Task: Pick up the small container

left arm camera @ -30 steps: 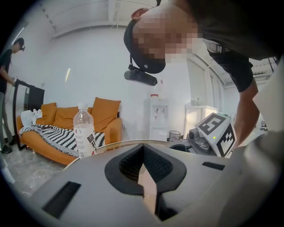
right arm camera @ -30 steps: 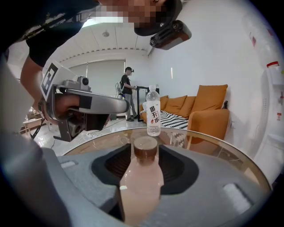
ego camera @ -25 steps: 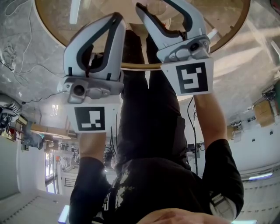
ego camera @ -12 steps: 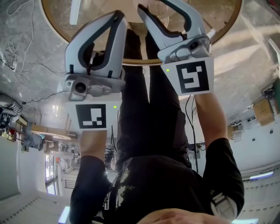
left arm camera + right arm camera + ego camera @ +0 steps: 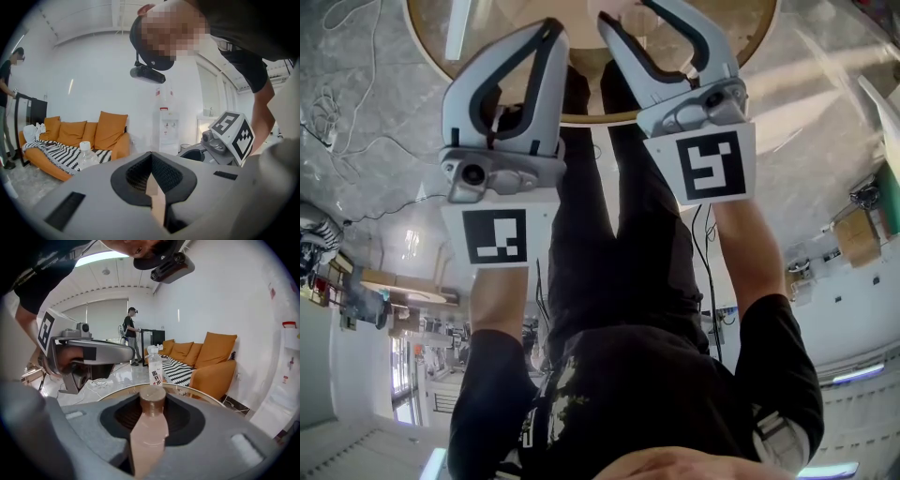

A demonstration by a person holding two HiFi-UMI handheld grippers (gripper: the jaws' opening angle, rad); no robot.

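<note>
Left gripper (image 5: 151,186) at the near edge of the round bench (image 5: 190,393): fingers (image 5: 136,176) pressed almost together, with a thin tan sliver between that I can't identify. The right gripper (image 5: 152,405) beside it has just been closing its fingers (image 5: 187,420) and pinches the small container (image 5: 150,434), a pinkish bottle with a brown cap, up over the bench's near rim. It's probably light, stiff and smooth, so slippery, best gripped on the body under the cap. The bench is wood-toned, with a water bottle (image 5: 155,369) farther across, an orange sofa (image 5: 206,357) beyond and marbled floor (image 5: 356,141) around.

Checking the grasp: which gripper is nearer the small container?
Right. The right gripper, jaws just closed tighter, clamps the container; the left gripper is alongside, to its left, apart.
</note>
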